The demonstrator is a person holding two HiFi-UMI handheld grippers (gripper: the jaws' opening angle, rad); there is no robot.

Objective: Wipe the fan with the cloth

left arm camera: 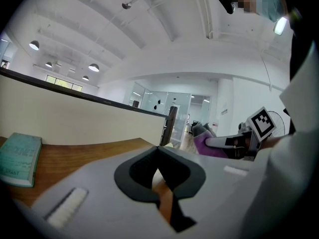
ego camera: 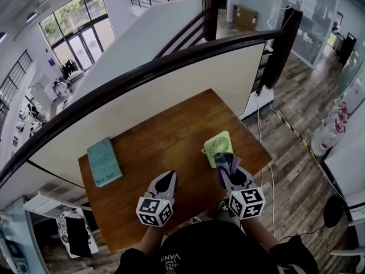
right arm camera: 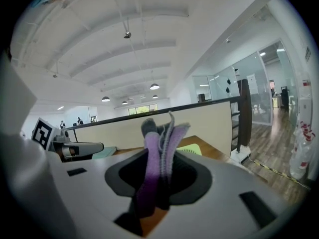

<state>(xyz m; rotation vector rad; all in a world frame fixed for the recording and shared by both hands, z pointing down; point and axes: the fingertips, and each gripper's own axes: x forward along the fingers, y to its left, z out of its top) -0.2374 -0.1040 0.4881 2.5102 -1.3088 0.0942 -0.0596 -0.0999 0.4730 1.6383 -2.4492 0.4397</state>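
Observation:
A small pale-green fan stands on the wooden table near its right front corner; its top edge shows as a green strip in the right gripper view. My right gripper is shut on a purple and grey cloth, folded and sticking up between the jaws, just in front of the fan. My left gripper is shut with nothing in it, held over the table's front middle. From the left gripper view I see the cloth at the right.
A teal book lies at the table's left side. A dark curved railing and a white panel run behind the table. Beyond the right edge is wooden floor with a cable and bottles.

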